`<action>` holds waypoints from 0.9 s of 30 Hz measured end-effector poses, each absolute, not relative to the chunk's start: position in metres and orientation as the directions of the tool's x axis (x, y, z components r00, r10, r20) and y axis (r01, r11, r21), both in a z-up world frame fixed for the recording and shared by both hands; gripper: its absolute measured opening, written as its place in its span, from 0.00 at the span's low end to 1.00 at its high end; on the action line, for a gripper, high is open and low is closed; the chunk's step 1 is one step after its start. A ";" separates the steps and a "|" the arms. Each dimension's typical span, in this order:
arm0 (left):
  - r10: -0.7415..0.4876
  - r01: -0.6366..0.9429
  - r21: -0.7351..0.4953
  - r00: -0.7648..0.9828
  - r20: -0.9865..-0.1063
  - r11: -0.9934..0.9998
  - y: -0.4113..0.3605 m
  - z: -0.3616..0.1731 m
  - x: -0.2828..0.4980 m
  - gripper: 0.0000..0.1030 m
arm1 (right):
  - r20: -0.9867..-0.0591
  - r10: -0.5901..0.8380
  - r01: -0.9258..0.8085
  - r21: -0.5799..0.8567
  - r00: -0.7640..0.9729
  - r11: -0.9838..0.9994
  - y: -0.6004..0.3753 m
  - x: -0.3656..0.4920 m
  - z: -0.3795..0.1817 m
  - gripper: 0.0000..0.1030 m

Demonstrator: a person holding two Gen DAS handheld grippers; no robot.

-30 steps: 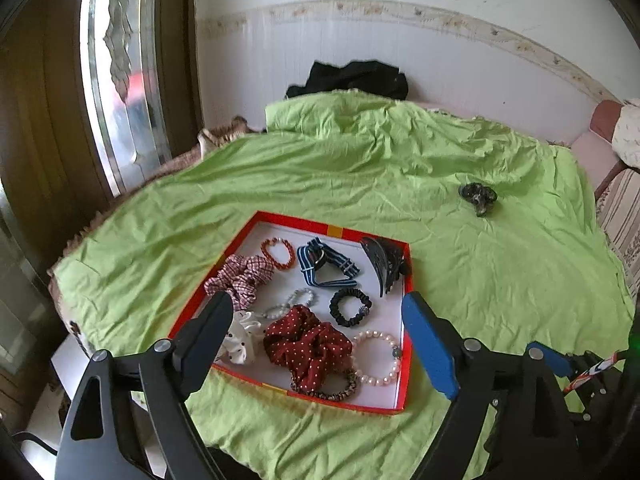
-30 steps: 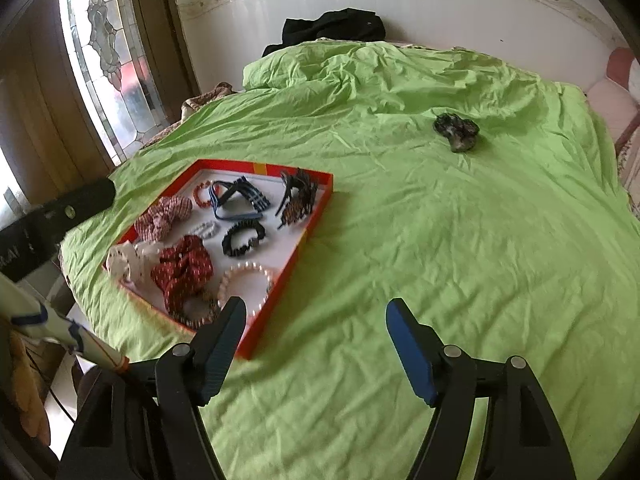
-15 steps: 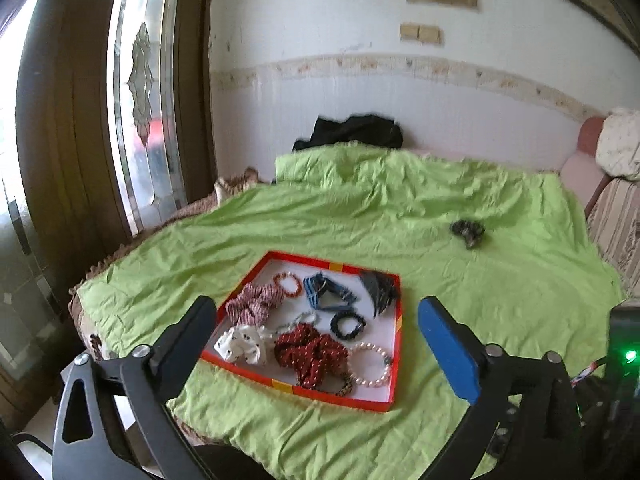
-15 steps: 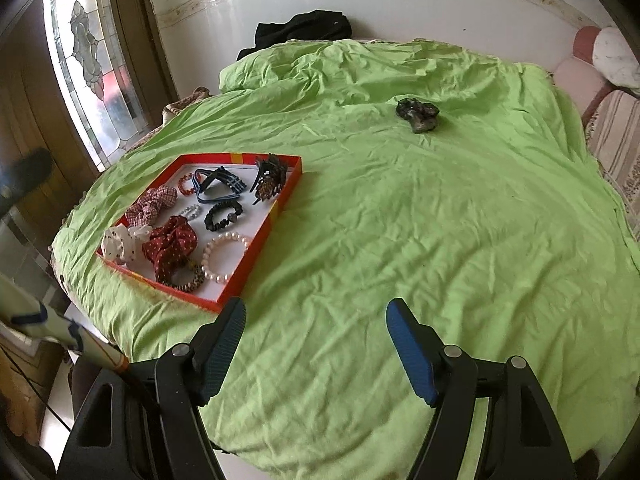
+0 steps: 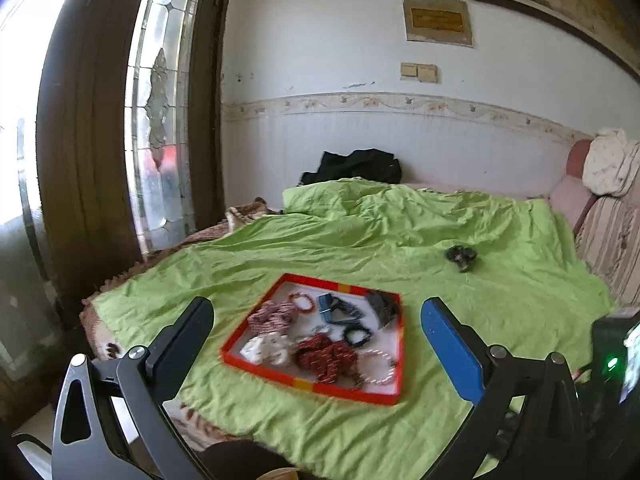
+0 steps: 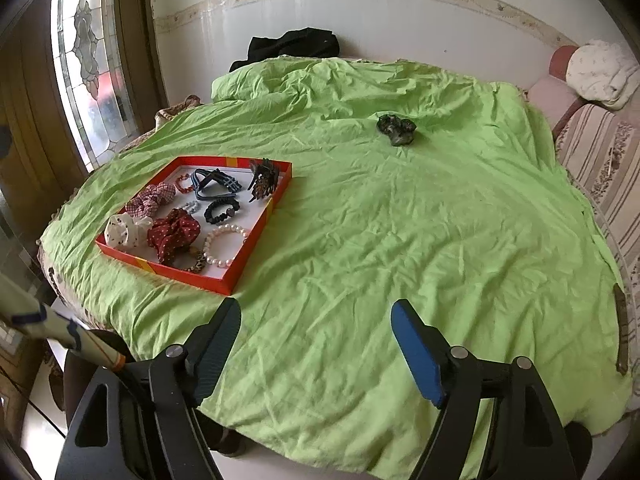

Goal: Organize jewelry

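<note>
Both tongs are empty rn: left tongs (image 5: 316, 328) are spread as wide as they go w/ nothing between the pads, right tongs (image 6: 316, 326) are apart too and opening a bit more, also nothing in them

What changed vs a sec ago: both have backed off from the bed. The red tray (image 6: 236, 276) used to fill the lower middle of the left view, now it sits smaller and further off, w/ lots more wall and window showing. Left tongs also went wider. Right view same deal, more green sheet (image 6: 400, 240) in frame

Tray looks the same, scrunchies, pearl bracelet (image 6: 226, 244), black band, claw clip at the far corner all in place. One dark hair piece (image 6: 396, 129) lies alone on the sheet, well apart from the tray

My read: the drop-off's done and hands are resetting. That stray piece is prob the next pick, far reach tho, and it's lumpy so pad placement matters
</note>
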State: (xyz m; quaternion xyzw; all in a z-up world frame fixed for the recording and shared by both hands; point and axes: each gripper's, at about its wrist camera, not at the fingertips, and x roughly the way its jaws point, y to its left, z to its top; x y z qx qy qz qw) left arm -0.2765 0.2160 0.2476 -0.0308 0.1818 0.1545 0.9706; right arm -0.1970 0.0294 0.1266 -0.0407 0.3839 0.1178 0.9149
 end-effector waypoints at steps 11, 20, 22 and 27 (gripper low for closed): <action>0.377 -0.425 -0.007 0.809 -0.452 0.905 0.240 0.211 -0.302 1.00 | -0.740 0.171 -0.263 -0.009 0.651 0.965 0.054 -0.222 0.111 0.82; 0.361 -0.430 0.022 0.728 -0.583 0.903 0.246 0.187 -0.293 1.00 | -0.674 0.093 -0.205 -0.089 0.733 0.975 0.052 -0.239 0.117 0.92; 0.359 -0.423 0.033 0.722 -0.591 0.906 0.245 0.185 -0.291 1.00 | -0.661 0.088 -0.193 -0.088 0.745 0.977 0.049 -0.241 0.119 0.92; 0.354 -0.403 0.060 0.711 -0.608 0.913 0.240 0.178 -0.287 1.00 | -0.673 0.092 -0.185 -0.067 0.734 0.980 0.044 -0.239 0.117 0.92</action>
